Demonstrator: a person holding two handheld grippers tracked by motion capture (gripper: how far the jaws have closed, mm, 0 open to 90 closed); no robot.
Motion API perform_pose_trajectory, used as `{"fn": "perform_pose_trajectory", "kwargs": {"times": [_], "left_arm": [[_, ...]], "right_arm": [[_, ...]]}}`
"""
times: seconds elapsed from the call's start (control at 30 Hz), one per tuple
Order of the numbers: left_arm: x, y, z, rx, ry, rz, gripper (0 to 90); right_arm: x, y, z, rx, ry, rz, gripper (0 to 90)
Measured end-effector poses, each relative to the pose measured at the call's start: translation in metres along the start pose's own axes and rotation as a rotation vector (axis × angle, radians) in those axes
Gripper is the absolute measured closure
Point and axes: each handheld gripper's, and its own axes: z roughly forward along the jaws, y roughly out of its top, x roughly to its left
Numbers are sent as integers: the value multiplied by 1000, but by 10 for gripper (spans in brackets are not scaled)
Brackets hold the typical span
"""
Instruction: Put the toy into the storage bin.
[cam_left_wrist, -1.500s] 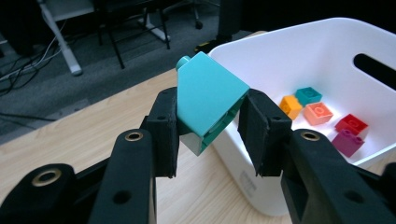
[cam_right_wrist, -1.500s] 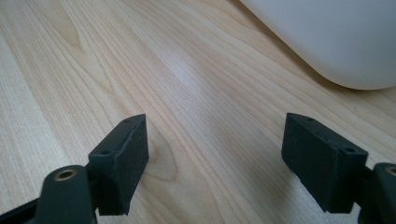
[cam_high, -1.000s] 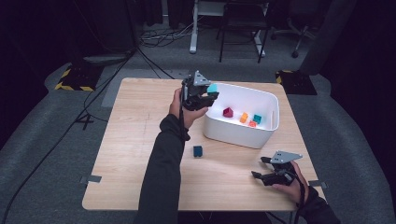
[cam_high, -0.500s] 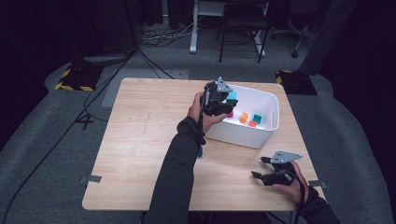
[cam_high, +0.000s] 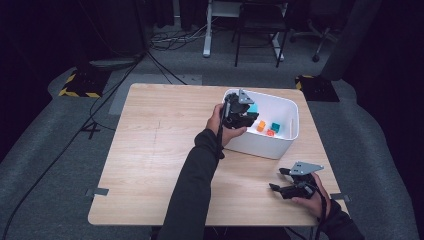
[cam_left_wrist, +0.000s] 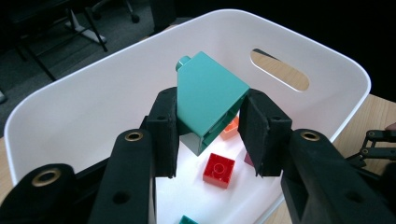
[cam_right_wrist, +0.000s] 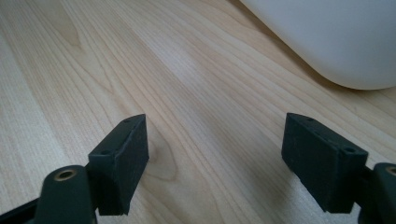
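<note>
Presently catalogued: left tongs (cam_left_wrist: 208, 133), upper centre of the high view (cam_high: 245, 116), held over the near-left part of a white bin (cam_high: 290, 131); jaws closed on a teal block (cam_left_wrist: 210, 100), which sits tilted between the two black pads (cam_left_wrist: 166, 133), a single stud showing at its upper left and its hollow underside turned toward the lens. In the left gripper view the teal block hangs above the interior of the white bin (cam_left_wrist: 93, 107), clear of the floor, centre of the frame. Contents of the bin beneath it, same view: a red block (cam_left_wrist: 218, 169) with one round stud, lower centre; an orange block (cam_left_wrist: 229, 128) partly hidden behind the teal one; a sliver of a second teal piece (cam_left_wrist: 187, 219) at the bottom edge; a dark red piece just right of the red block, mostly hidden by the right-hand jaw. High view of the bin shows an orange block (cam_high: 261, 126), a small teal block (cam_high: 275, 127) and a red-orange piece (cam_high: 270, 133) lying near one another right of the tongs. An oval handle slot (cam_left_wrist: 279, 70) is cut in the far wall, upper right. Right tongs (cam_high: 282, 179), lower right of the high view, rest low over the bench (cam_high: 150, 150), well apart from the bin's near wall; jaws wide apart, nothing between them. Right gripper view: both pads (cam_right_wrist: 122, 158) frame bare pale wood grain (cam_right_wrist: 205, 140), with the rounded outer wall of the bin (cam_right_wrist: 327, 37) at the upper right. A dark sleeve (cam_high: 192, 190) runs up from the bottom edge to the left hand.
</note>
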Motion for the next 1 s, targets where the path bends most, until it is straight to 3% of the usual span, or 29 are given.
{"fn": "perform_pose_trajectory", "kwargs": {"times": [0.27,0.67,1.0], "left_arm": [[-1,-2,3,3,9,-1,590],[4,-2,-2,-14,26,-26,494],[16,-3,-23,-42,95,-46,403]], "right_arm": [[0,0,0,0,1,0,232],[0,0,0,0,2,-1,231],[0,0,0,2,5,-1,231]]}}
